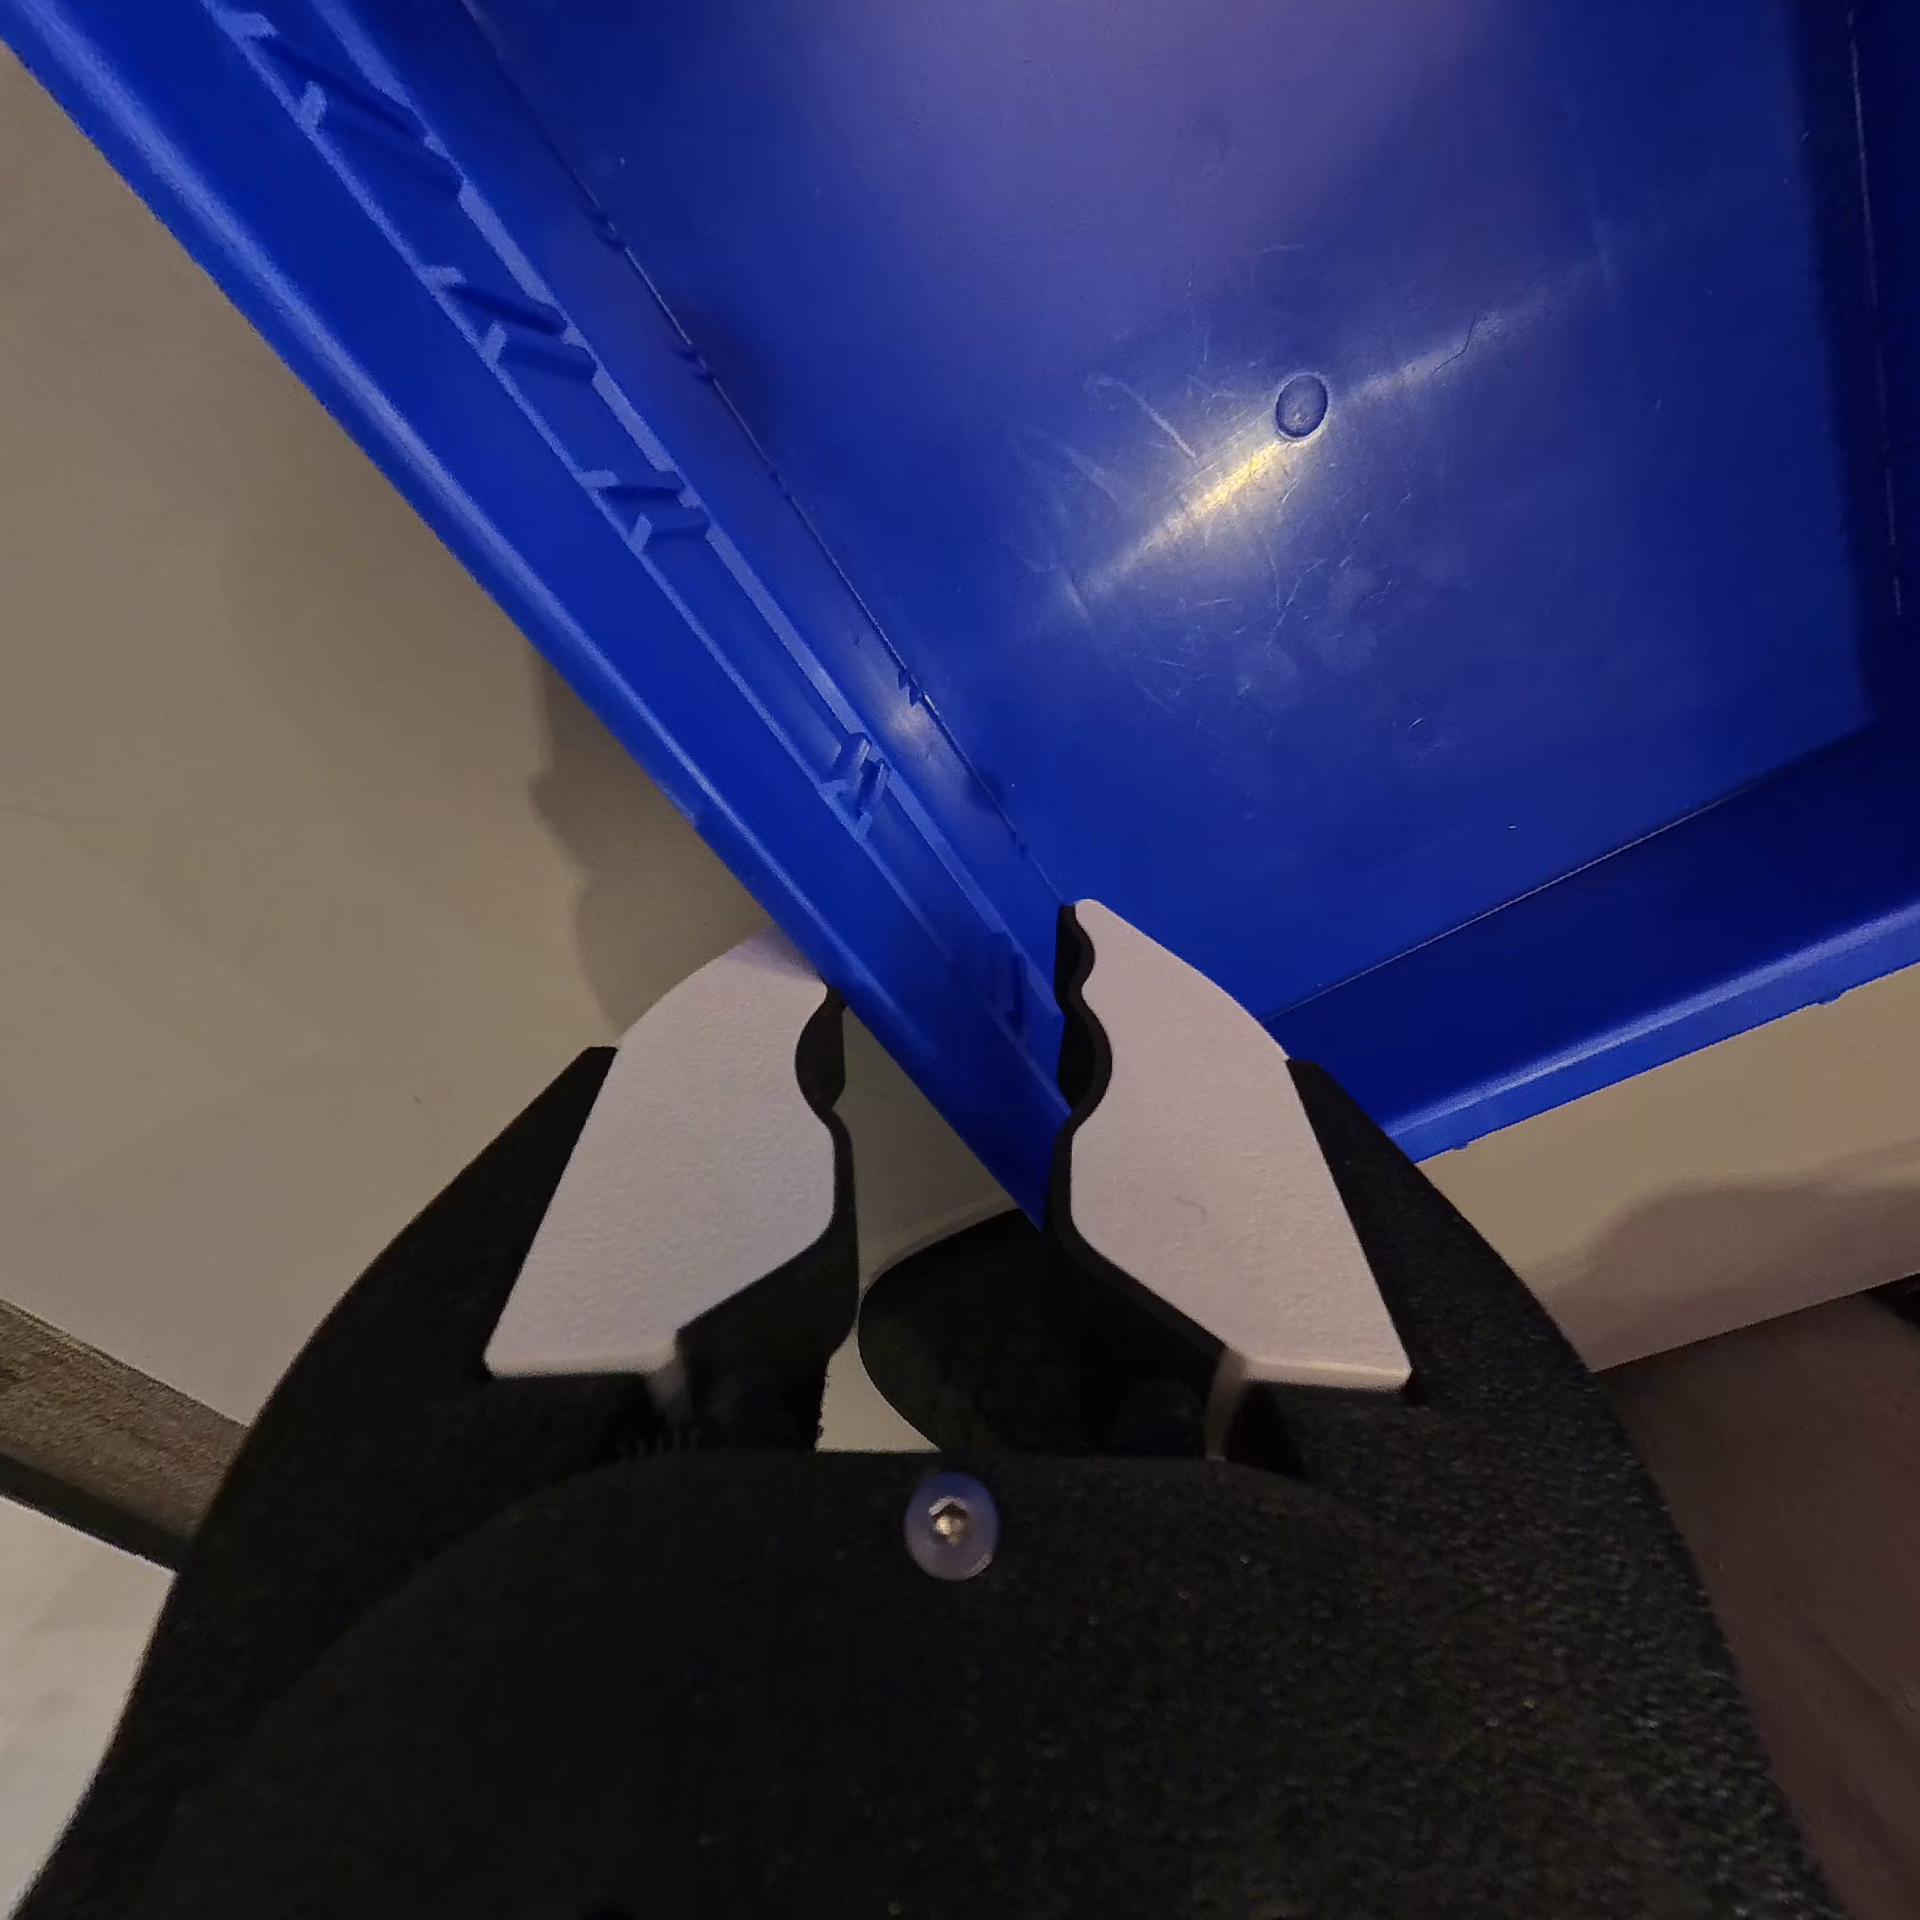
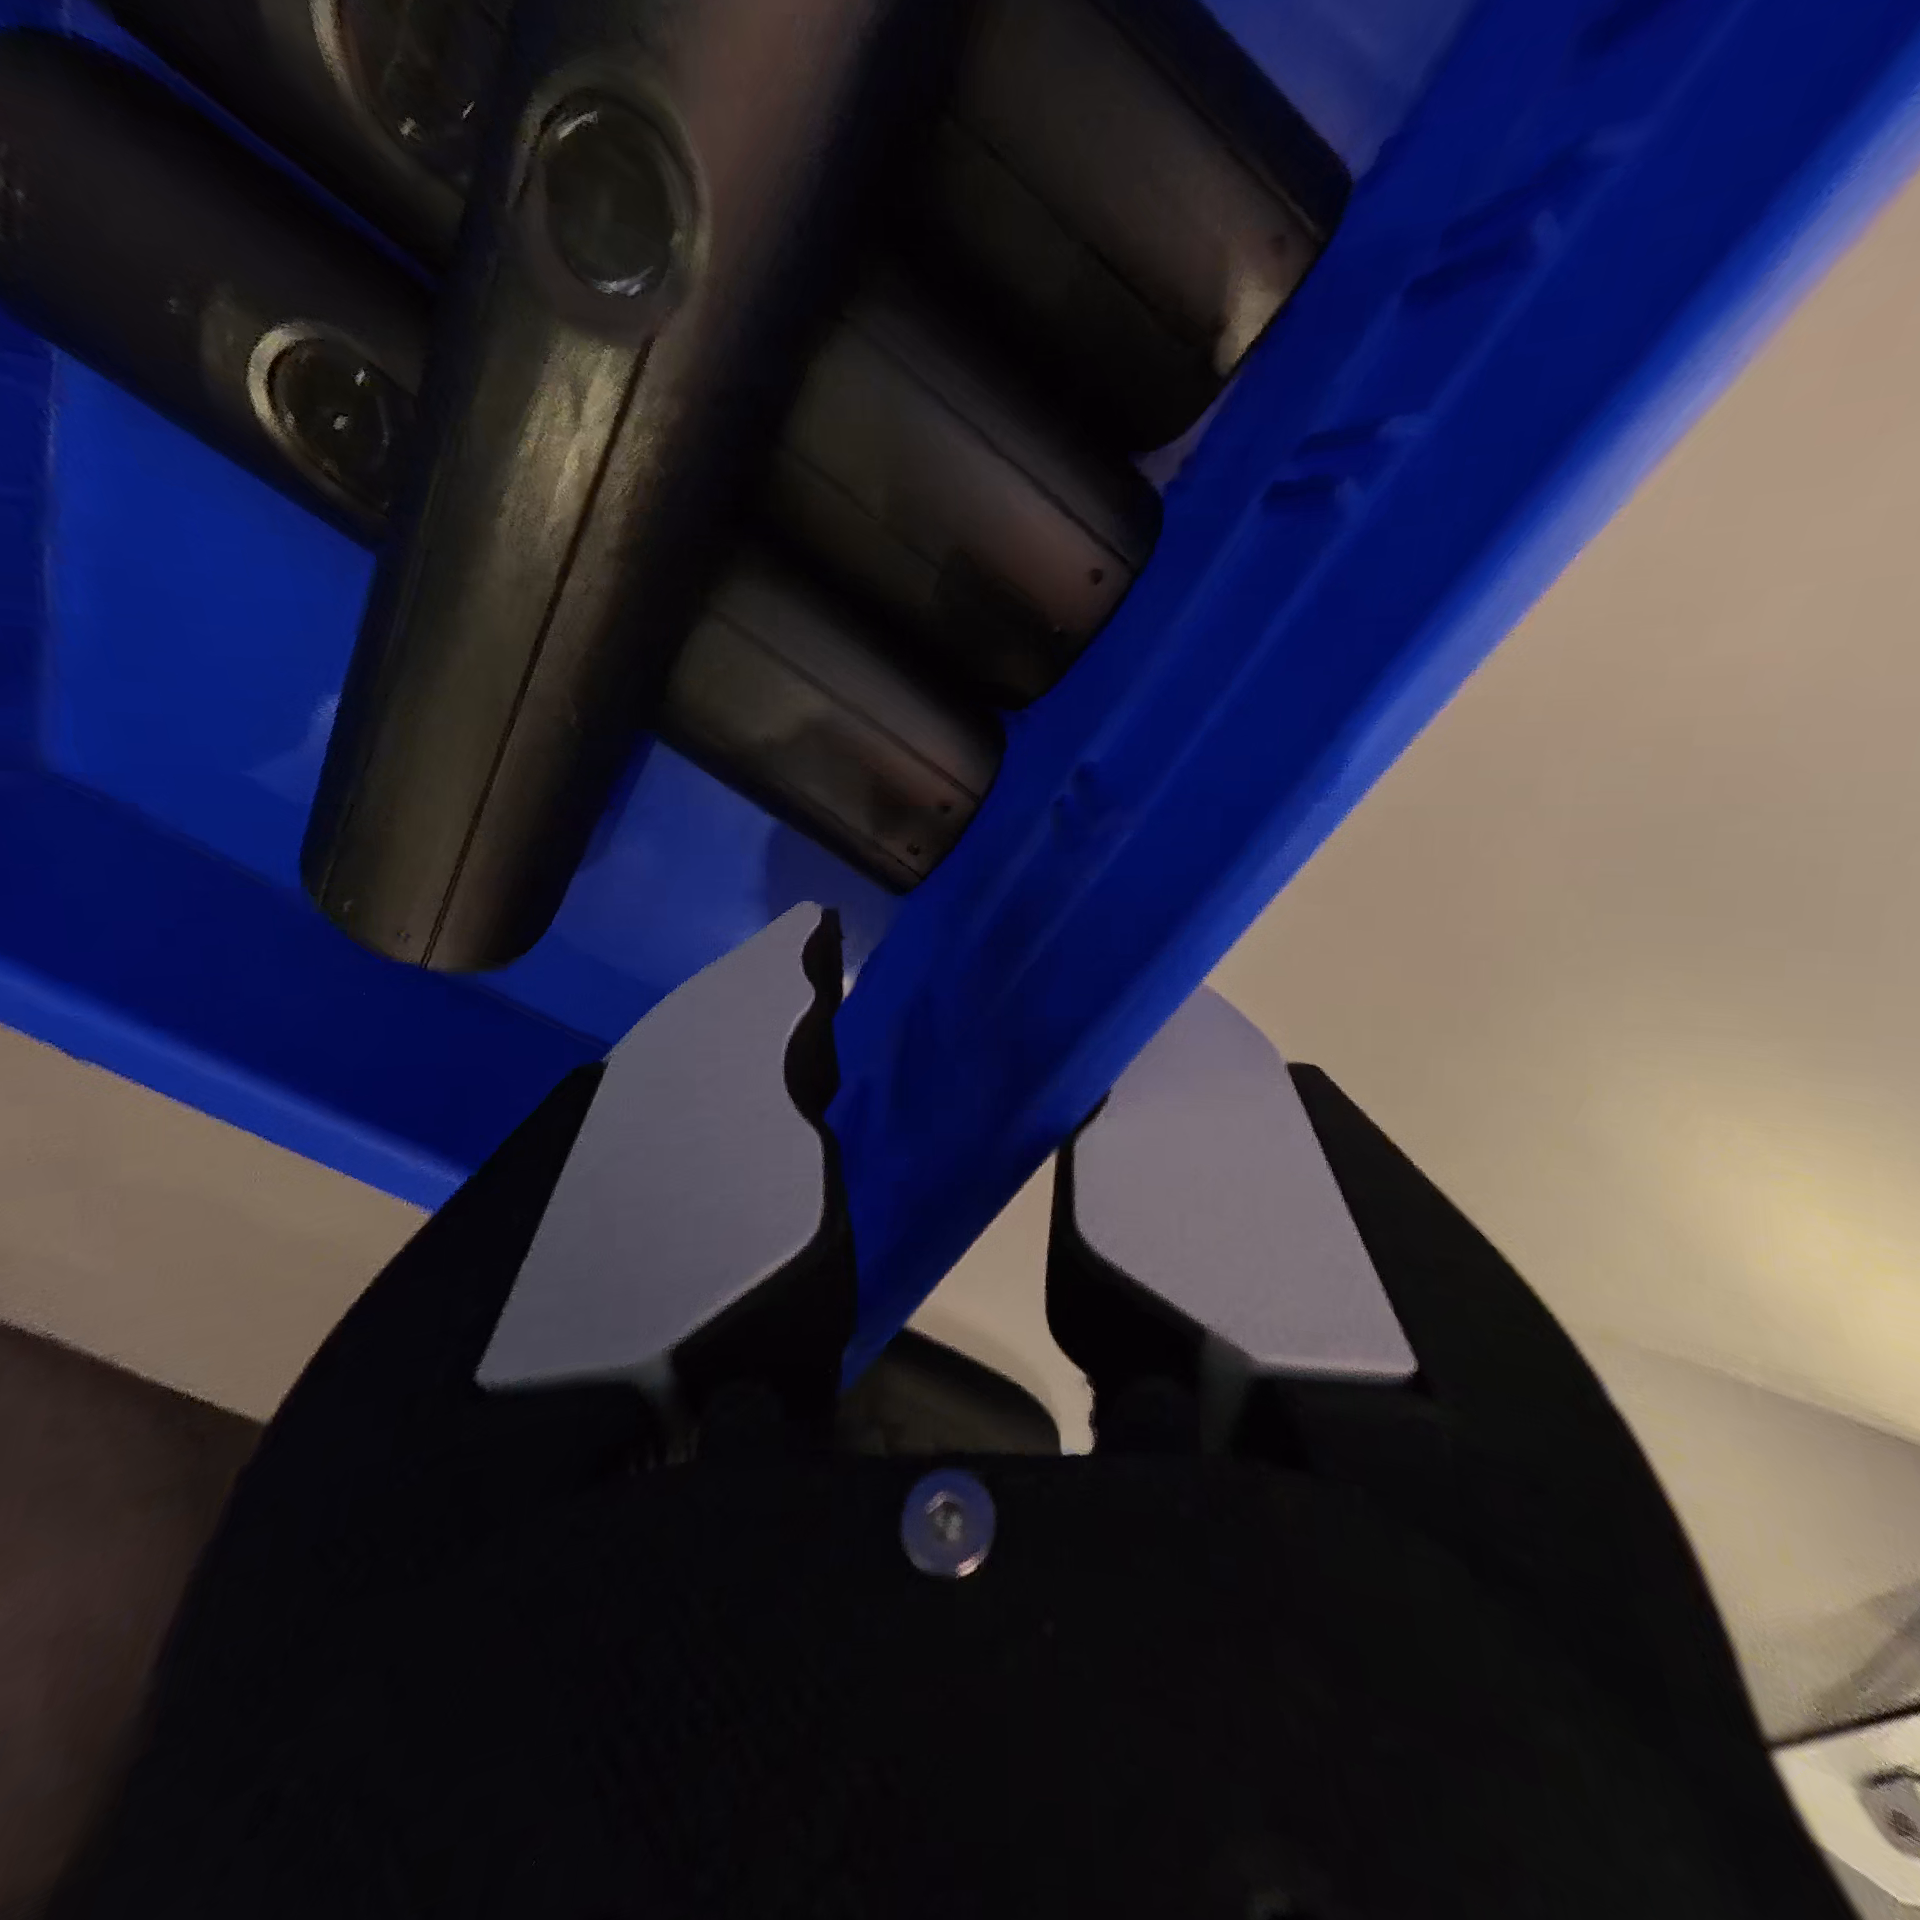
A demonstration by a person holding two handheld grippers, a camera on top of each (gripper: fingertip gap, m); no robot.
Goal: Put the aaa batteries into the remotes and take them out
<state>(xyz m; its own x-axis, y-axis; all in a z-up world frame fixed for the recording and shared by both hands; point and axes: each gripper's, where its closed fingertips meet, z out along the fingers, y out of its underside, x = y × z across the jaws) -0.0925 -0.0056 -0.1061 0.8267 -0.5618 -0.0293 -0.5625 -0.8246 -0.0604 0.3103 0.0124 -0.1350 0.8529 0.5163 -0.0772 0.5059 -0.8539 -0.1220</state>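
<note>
Blue bin (image 1: 1299, 520); pale tabletop (image 1: 260, 727)

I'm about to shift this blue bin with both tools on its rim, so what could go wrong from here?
1. Each tool, left and right, pinches only the thin rim of the blue bin; it may slip or tilt.
2. The black remotes lie loosely stacked and could slide or tumble if the bin tips.
</note>
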